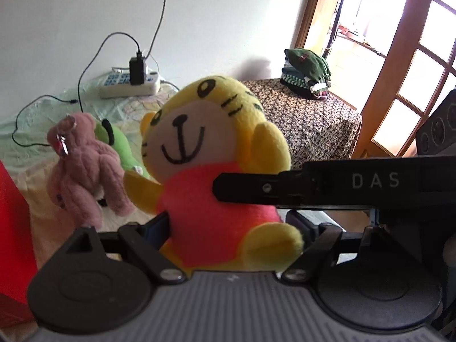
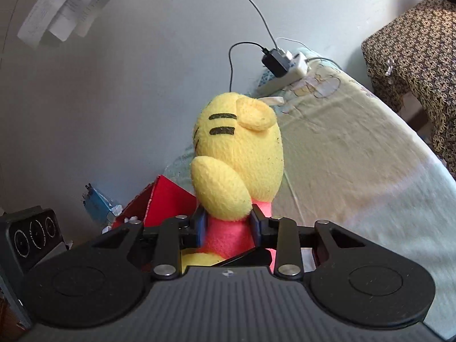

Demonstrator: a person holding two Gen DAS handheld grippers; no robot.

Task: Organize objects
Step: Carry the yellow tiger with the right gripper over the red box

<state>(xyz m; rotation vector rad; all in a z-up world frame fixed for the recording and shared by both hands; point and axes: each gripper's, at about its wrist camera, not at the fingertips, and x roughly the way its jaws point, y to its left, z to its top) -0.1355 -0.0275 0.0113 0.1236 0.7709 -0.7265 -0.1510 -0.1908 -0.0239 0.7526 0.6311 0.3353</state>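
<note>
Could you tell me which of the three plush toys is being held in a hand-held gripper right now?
The yellow tiger plush in the pink shirt: both hand-held grippers clamp its body. The pink bear and green plush sit behind it, ungripped.

Home bedroom. Landmark: bed w/ pale printed sheet. On it, by the white wall: power strip w/ charger plugged in; soft toys, e.g. pink bear. Beside bed: small table under patterned cloth, folded clothes on top. Beyond table: wood-framed glazed door.
</note>
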